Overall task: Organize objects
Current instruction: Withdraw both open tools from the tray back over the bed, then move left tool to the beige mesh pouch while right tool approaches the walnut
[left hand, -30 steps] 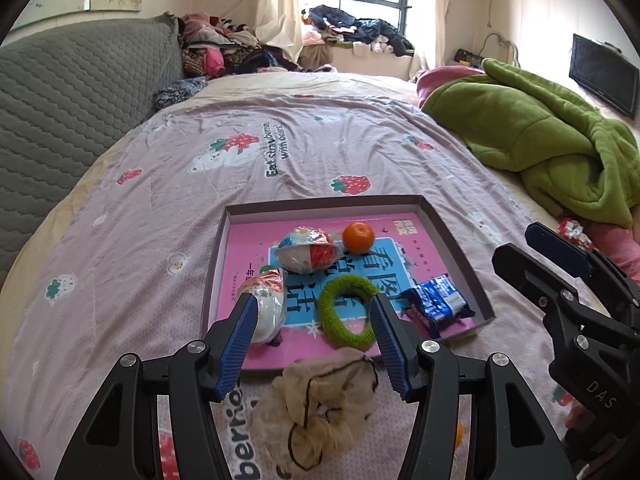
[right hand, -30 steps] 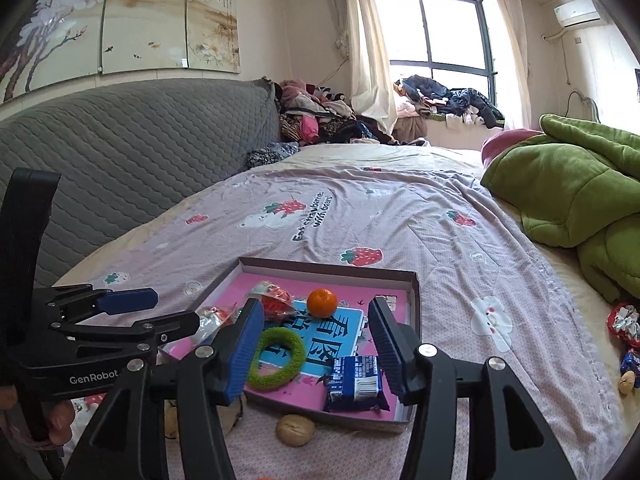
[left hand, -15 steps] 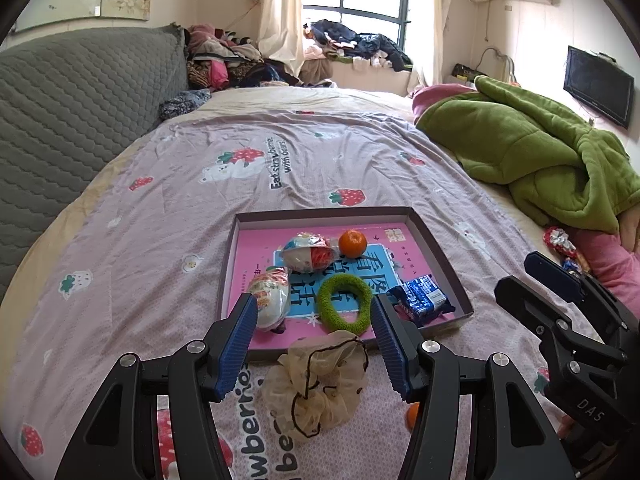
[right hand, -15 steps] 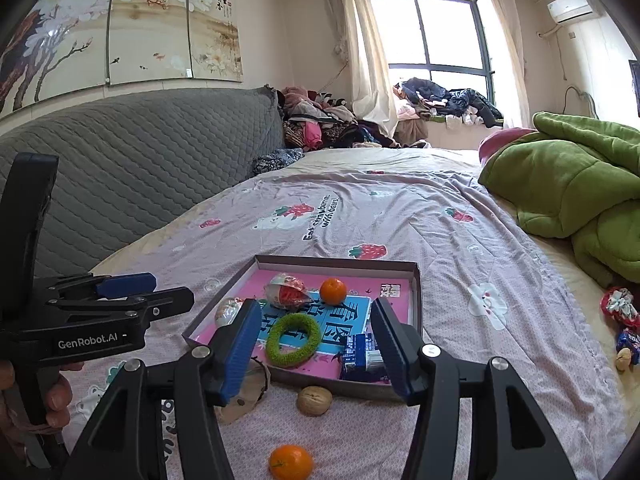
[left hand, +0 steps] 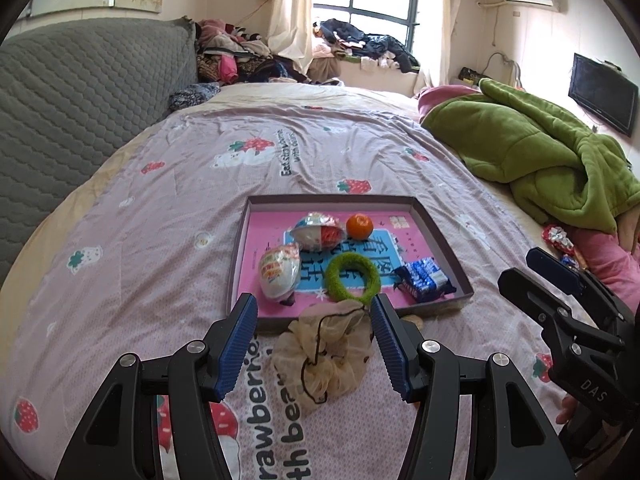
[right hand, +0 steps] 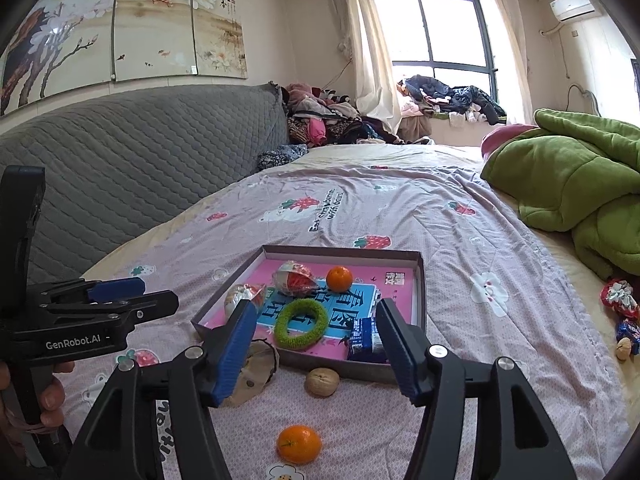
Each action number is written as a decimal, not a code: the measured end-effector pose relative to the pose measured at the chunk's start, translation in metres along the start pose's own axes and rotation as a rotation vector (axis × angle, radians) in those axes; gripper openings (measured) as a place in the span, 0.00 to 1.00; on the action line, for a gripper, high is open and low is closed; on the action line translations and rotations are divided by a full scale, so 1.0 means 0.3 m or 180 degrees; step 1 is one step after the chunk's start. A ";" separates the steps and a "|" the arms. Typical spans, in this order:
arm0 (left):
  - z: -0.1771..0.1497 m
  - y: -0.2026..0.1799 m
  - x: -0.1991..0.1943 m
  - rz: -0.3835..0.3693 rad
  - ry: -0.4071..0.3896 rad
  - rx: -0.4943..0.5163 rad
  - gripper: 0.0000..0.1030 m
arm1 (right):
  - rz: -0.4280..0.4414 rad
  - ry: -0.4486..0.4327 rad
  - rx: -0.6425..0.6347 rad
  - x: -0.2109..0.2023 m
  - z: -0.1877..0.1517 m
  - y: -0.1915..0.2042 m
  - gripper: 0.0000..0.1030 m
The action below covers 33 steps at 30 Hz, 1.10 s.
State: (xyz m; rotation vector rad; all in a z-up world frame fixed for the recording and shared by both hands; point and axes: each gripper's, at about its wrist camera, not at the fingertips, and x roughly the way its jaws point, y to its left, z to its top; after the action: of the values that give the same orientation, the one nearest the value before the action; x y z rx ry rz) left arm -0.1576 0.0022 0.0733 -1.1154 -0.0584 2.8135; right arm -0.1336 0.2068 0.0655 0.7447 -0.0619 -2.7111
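A shallow box tray (left hand: pixel 440 236) (right hand: pixel 420 280) with a pink liner lies on the bed. It holds a green hair ring (left hand: pixel 351 277) (right hand: pixel 301 323), a tangerine (left hand: pixel 359 226) (right hand: pixel 339 278), two wrapped snacks (left hand: pixel 280 270) (left hand: pixel 319 232) and a blue packet (left hand: pixel 422 280) (right hand: pixel 366 340). A beige scrunchie (left hand: pixel 326 354) (right hand: pixel 256 368) lies in front of the tray, between the fingers of my open, empty left gripper (left hand: pixel 314 340). My right gripper (right hand: pixel 316 350) is open and empty above a walnut (right hand: pixel 322 381) and a second tangerine (right hand: pixel 299 443) on the sheet.
A green blanket (left hand: pixel 540 152) (right hand: pixel 580 184) is heaped at the right. Loose wrapped sweets (right hand: pixel 620 300) and a nut (right hand: pixel 624 348) lie at the right edge of the bed. A grey quilted headboard (left hand: pixel 72 96) runs along the left. Clothes pile near the window (left hand: pixel 248 56).
Both grippers have drawn back and up from the tray. The walnut and the second tangerine on the sheet have come into the right wrist view. Both stay open.
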 end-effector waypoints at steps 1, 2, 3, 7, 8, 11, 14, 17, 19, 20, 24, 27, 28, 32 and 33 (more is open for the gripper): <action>-0.006 0.002 0.006 0.0004 0.0014 -0.0006 0.59 | -0.0008 0.0016 -0.0001 0.005 -0.005 0.001 0.60; -0.014 0.003 0.014 0.0008 0.0042 -0.0009 0.59 | -0.0009 0.0040 -0.0009 0.012 -0.011 0.004 0.60; -0.024 0.008 0.025 0.0012 0.0088 -0.0022 0.59 | -0.0011 0.0060 -0.0016 0.018 -0.015 0.006 0.60; -0.053 0.019 0.054 0.0010 0.0165 -0.0054 0.59 | -0.0042 0.0153 -0.0041 0.042 -0.039 0.009 0.60; -0.060 0.020 0.060 0.0019 0.0181 -0.0054 0.59 | -0.0041 0.0188 -0.0051 0.051 -0.046 0.010 0.60; -0.075 0.020 0.073 0.0016 0.0226 -0.0045 0.59 | -0.0059 0.0250 -0.0054 0.068 -0.060 0.010 0.60; -0.089 0.013 0.087 0.0018 0.0268 -0.0017 0.59 | -0.0076 0.0308 -0.0064 0.085 -0.071 0.011 0.60; -0.102 0.007 0.104 0.0023 0.0312 0.0007 0.59 | -0.0087 0.0363 -0.0078 0.105 -0.086 0.015 0.60; -0.116 0.005 0.118 0.0020 0.0357 0.0008 0.59 | -0.0092 0.0415 -0.0097 0.121 -0.096 0.018 0.60; -0.121 0.005 0.125 0.0020 0.0373 0.0009 0.59 | -0.0105 0.0445 -0.0103 0.131 -0.105 0.020 0.60; -0.138 0.005 0.151 0.0031 0.0432 0.0021 0.59 | -0.0121 0.0536 -0.0125 0.163 -0.128 0.025 0.60; -0.148 0.009 0.173 0.0035 0.0485 0.0007 0.59 | -0.0133 0.0581 -0.0129 0.181 -0.142 0.027 0.60; -0.151 0.011 0.179 0.0042 0.0498 0.0001 0.59 | -0.0138 0.0594 -0.0126 0.186 -0.146 0.027 0.60; -0.161 0.018 0.200 0.0042 0.0536 -0.0006 0.59 | -0.0188 0.0677 -0.0117 0.214 -0.166 0.022 0.60; -0.163 0.018 0.204 0.0056 0.0532 -0.0001 0.59 | -0.0195 0.0694 -0.0117 0.219 -0.170 0.021 0.60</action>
State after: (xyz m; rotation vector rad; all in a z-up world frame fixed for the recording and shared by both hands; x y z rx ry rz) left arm -0.1688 0.0038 -0.0045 -1.3523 -0.0344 2.7233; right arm -0.1593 0.1819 -0.0098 1.0410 0.0629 -2.6617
